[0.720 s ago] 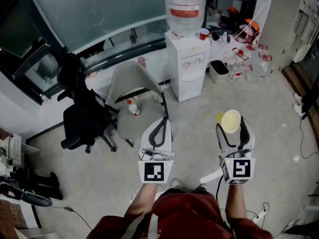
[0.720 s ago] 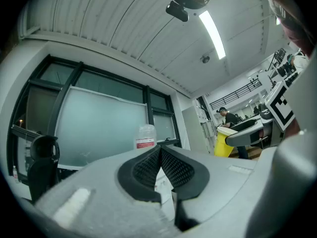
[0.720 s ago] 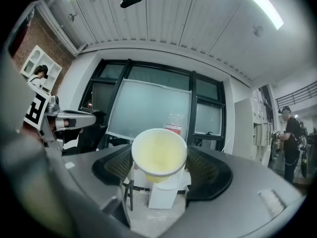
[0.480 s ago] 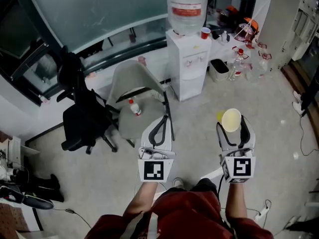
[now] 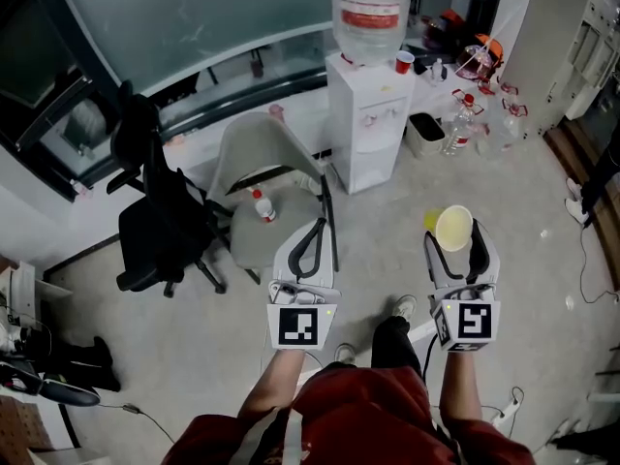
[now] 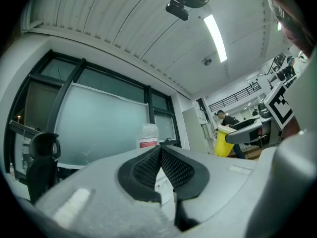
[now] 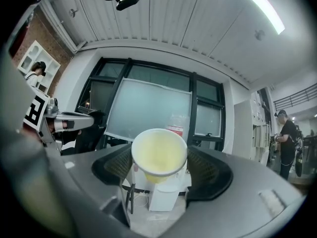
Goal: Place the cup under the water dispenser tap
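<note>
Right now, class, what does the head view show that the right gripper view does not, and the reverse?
Head view only: the grey chair and the red cup atop the water dispenser. Right gripper view only: the ceiling light strip and a person standing at far right. Both: the yellow cup held in the right gripper's jaws, with that dispenser ahead.

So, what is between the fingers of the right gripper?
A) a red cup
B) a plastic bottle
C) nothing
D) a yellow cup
D: the right gripper view shows the right gripper with a yellow cup clamped between its fingers.
</note>
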`<state>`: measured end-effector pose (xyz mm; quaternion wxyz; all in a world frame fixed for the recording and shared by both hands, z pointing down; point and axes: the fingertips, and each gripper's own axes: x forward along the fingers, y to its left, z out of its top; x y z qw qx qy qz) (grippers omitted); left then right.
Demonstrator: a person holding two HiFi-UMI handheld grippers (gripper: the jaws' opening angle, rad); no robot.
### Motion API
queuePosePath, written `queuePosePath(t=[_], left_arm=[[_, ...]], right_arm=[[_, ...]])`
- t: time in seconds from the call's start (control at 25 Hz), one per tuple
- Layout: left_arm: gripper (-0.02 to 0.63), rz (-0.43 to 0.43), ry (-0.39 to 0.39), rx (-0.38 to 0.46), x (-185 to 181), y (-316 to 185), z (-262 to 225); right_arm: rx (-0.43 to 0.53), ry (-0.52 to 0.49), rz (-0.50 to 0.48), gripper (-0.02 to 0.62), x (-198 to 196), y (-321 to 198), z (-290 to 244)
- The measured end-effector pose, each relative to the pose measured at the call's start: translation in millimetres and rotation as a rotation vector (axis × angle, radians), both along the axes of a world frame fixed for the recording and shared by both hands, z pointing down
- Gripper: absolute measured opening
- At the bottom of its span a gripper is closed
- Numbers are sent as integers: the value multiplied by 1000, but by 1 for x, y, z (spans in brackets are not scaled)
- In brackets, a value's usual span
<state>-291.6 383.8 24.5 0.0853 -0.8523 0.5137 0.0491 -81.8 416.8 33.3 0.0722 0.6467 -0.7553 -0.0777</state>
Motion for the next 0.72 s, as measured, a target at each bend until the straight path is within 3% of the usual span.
queuePosePath(t=[0.36,0.72], left_arm=[[-3,-2,-13,9,5,-15,6],[-3,7,-45,-5,40,-56,18]], right_arm=[[1,-10,-11,339,3,-20,8],[-19,-40,-9,339,36,-63,28]])
